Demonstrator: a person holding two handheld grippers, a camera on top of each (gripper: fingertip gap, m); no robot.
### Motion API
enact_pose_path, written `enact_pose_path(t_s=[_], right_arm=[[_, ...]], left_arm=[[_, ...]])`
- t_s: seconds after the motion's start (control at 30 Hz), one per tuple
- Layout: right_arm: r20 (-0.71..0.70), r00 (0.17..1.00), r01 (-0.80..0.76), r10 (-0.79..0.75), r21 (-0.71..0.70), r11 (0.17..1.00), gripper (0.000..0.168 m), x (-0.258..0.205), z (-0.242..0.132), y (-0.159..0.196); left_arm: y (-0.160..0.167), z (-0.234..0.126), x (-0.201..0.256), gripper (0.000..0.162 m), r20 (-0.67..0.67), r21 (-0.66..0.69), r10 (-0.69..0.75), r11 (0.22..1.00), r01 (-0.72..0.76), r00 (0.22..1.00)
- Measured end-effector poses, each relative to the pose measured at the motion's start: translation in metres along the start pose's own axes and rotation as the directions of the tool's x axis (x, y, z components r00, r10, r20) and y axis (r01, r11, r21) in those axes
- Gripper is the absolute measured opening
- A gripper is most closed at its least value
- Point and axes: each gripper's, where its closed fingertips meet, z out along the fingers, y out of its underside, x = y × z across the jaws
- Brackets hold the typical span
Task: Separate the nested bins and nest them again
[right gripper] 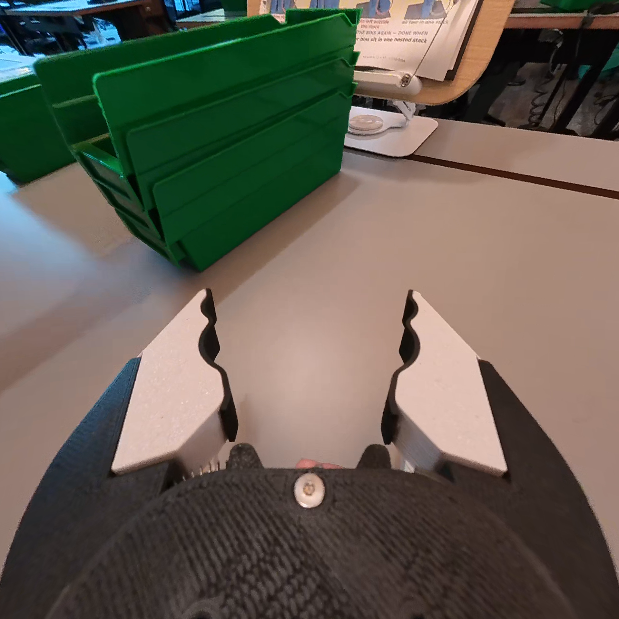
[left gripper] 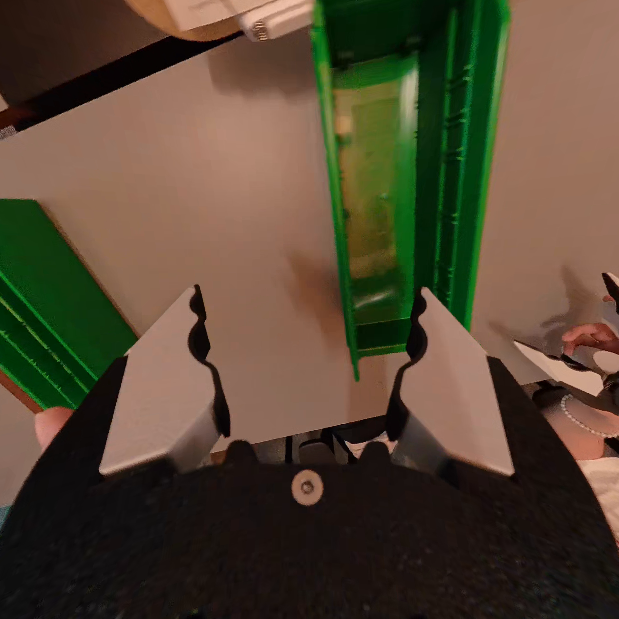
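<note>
A stack of several nested green bins [right gripper: 217,140] stands on the grey table [right gripper: 435,268], ahead and left of my right gripper [right gripper: 310,294], which is open, empty and apart from it. In the left wrist view I see the same stack from above [left gripper: 402,167], long and narrow with its inside showing. My left gripper [left gripper: 308,291] is open and empty above the table, its right fingertip [left gripper: 425,301] just in front of the stack's near end. A separate green bin [left gripper: 40,294] lies at the left; it also shows in the right wrist view [right gripper: 23,127].
A wooden stand holding a printed sheet [right gripper: 418,40] on a white base plate [right gripper: 385,134] stands behind the stack. A seam runs across the table at the right [right gripper: 519,177]. A hand with the other gripper [left gripper: 586,338] shows at the right edge.
</note>
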Motion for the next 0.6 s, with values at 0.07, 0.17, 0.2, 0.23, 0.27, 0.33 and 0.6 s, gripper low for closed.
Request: enact_pose_path(t_s=[0.07,0.17,0.2,0.23,0.27,0.33,0.6], right_arm=[[0.002,1.000,-0.002,0.002,0.010,1.000,0.111,0.000,-0.002,-0.003],[0.005,1.000,-0.020,0.020,0.028,0.999,0.111,0.003,-0.006,-0.007],[0.007,1.000,-0.027,0.027,0.033,0.999,0.111,0.003,-0.007,-0.008],[0.008,0.999,-0.033,0.032,0.037,0.999,0.111,0.004,-0.008,-0.009],[0.007,0.999,-0.035,0.035,0.041,0.999,0.111,0.005,-0.008,-0.010],[0.007,0.999,-0.037,0.037,0.045,0.998,0.111,0.007,-0.010,-0.011],[0.027,0.998,-0.059,0.058,0.038,0.998,0.111,0.004,-0.005,-0.009]], left_arm=[[-0.005,0.008,0.021,0.120,0.033,-0.017,0.035,0.999,-0.035,0.999],[-0.008,0.024,0.039,0.120,0.091,-0.053,0.070,0.996,-0.065,0.993],[-0.008,0.029,0.045,0.120,0.096,-0.067,0.079,0.995,-0.072,0.992],[-0.008,0.033,0.049,0.120,0.098,-0.077,0.085,0.994,-0.078,0.992],[-0.008,0.037,0.053,0.120,0.097,-0.083,0.091,0.993,-0.083,0.991],[-0.009,0.042,0.060,0.120,0.082,-0.085,0.093,0.993,-0.086,0.992],[-0.012,0.055,0.065,0.120,0.084,-0.084,0.084,0.993,-0.077,0.993]])
